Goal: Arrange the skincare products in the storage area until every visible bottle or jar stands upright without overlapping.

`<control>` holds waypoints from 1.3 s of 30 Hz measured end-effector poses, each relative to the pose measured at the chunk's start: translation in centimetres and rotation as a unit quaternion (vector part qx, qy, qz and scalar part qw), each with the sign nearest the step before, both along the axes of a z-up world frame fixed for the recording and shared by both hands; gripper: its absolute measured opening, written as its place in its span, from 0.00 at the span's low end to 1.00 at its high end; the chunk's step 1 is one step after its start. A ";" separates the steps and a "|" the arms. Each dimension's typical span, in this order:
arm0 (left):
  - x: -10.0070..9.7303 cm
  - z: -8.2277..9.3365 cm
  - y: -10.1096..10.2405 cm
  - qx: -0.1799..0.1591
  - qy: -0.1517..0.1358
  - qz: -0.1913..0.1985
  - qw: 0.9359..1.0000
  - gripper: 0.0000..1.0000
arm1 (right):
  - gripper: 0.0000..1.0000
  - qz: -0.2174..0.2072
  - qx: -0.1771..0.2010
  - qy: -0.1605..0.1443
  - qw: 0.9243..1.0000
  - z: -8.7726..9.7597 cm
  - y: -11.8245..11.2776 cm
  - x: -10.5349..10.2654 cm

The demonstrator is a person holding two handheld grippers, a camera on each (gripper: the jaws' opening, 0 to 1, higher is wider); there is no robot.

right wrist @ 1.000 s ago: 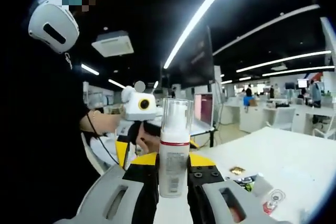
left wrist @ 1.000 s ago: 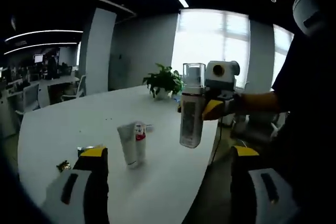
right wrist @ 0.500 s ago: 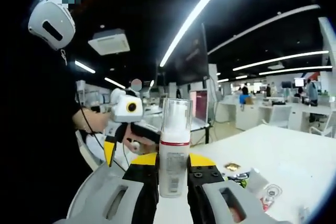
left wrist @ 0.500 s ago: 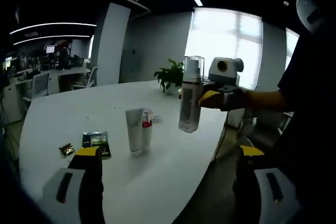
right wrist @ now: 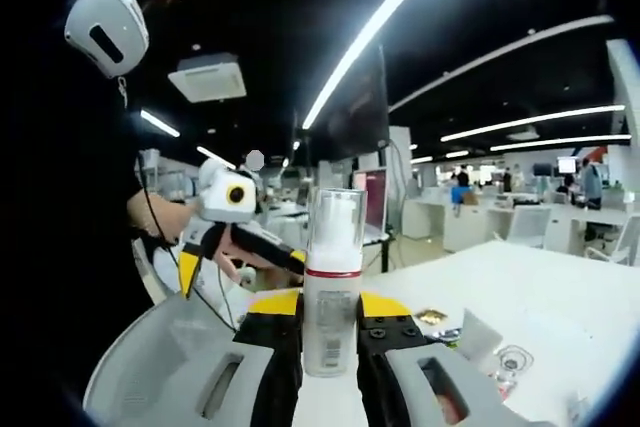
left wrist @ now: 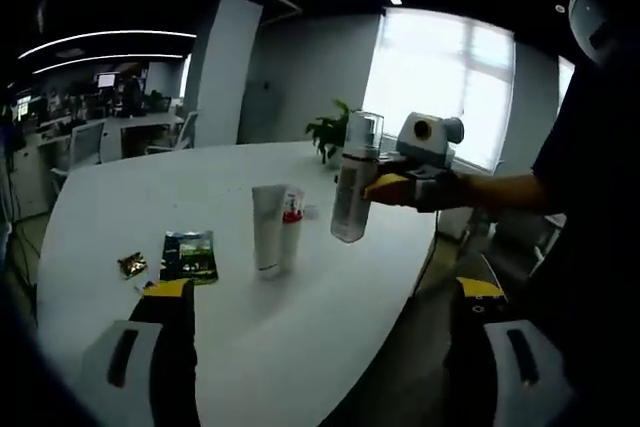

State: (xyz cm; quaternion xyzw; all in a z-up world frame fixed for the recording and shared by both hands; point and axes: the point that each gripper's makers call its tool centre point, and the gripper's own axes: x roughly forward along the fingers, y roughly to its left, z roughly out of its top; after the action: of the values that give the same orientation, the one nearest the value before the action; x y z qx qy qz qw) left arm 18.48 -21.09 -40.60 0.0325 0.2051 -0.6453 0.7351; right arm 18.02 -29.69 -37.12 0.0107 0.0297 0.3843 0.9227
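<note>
Right tongs [right wrist: 330,332] clamp clear-capped bottle [right wrist: 332,287] upright above bench [left wrist: 300,317]. Left tongs [left wrist: 320,292] wide open, empty. Tubes [left wrist: 275,230], sachet [left wrist: 189,255] on bench.

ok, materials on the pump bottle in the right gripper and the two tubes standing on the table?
Pump bottle: likely clear or frosted plastic; light passes through the cap, and the printed label has a red band above it. Tubes: probably soft matte plastic, white and opaque, one with a red band. Table: smooth white top, material unclear.
</note>
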 end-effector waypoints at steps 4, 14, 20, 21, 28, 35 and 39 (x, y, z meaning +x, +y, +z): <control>0.4 -0.5 0.4 0.008 0.006 0.011 1.000 0.99 | 0.11 -0.006 0.004 0.001 1.000 -1.1 -0.5 0.6; 2.0 -2.1 1.2 0.014 0.018 0.044 0.999 0.99 | 0.11 -0.006 -0.001 0.013 1.000 -5.2 -1.4 1.8; 2.0 -3.9 1.9 0.029 0.035 0.052 0.998 0.99 | 0.11 -0.004 -0.006 0.014 1.000 -7.6 -1.7 2.5; 2.0 -4.1 1.9 0.031 0.038 0.053 0.997 0.99 | 0.11 -0.006 -0.006 0.015 1.000 -7.9 -1.8 2.7; 2.6 -5.3 1.4 0.041 0.041 0.056 0.997 0.99 | 0.11 -0.008 -0.012 0.017 1.000 -10.5 -2.6 3.9; 3.3 -6.3 0.6 0.042 0.050 0.066 0.996 0.99 | 0.11 -0.011 -0.011 0.025 1.000 -12.5 -3.3 4.9; 3.3 -6.8 0.5 0.049 0.054 0.066 0.995 0.99 | 0.11 -0.004 -0.025 0.033 0.999 -14.1 -3.8 5.2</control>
State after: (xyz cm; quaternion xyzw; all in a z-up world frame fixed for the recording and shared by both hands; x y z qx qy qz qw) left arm 21.77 -20.59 -47.44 0.0202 0.2778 -0.5853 0.7615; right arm 23.17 -33.46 -51.24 0.0006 0.0696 0.3789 0.9228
